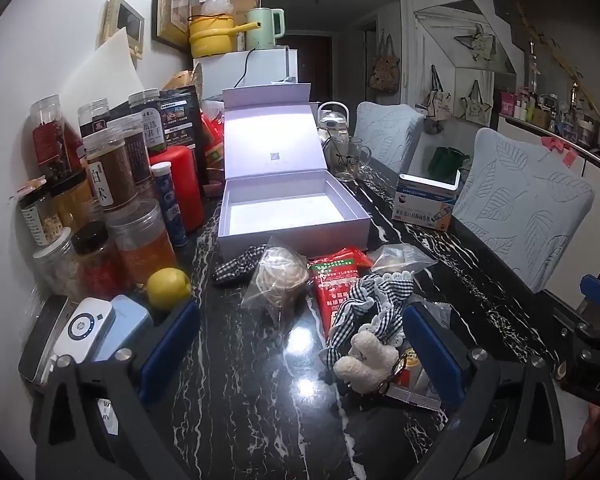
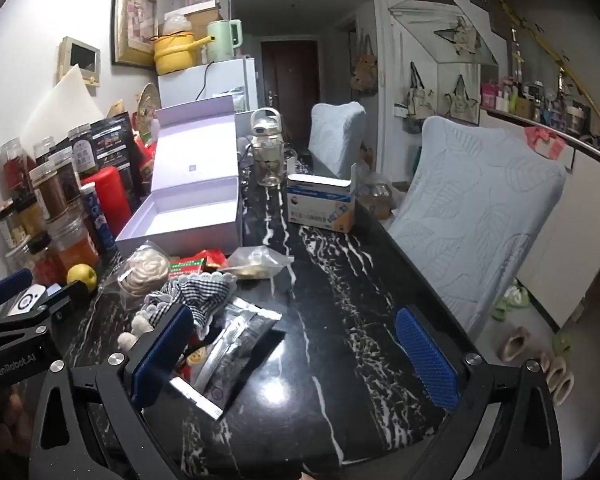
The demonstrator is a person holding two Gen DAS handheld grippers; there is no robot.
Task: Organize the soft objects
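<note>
A black-and-white checked cloth with a lace edge (image 1: 374,300) and a small white plush toy (image 1: 366,356) lie on the black marble table (image 1: 236,380), between my left gripper's (image 1: 300,344) open fingers. A bagged cream knitted piece (image 1: 278,276) and a dark checked scrunchie (image 1: 236,266) lie in front of an open white box (image 1: 292,216). My right gripper (image 2: 296,356) is open and empty. Its left finger is beside the checked cloth (image 2: 198,294) and a silver pouch (image 2: 236,344). The box (image 2: 188,216) also shows in the right wrist view.
Jars and bottles (image 1: 100,184), a lemon (image 1: 168,288) and small devices (image 1: 84,326) crowd the table's left side. A red packet (image 1: 334,280), a clear bag (image 1: 400,258), a medicine box (image 1: 426,204) and a glass kettle (image 1: 334,128) stand around. Two covered chairs (image 1: 520,208) line the right edge.
</note>
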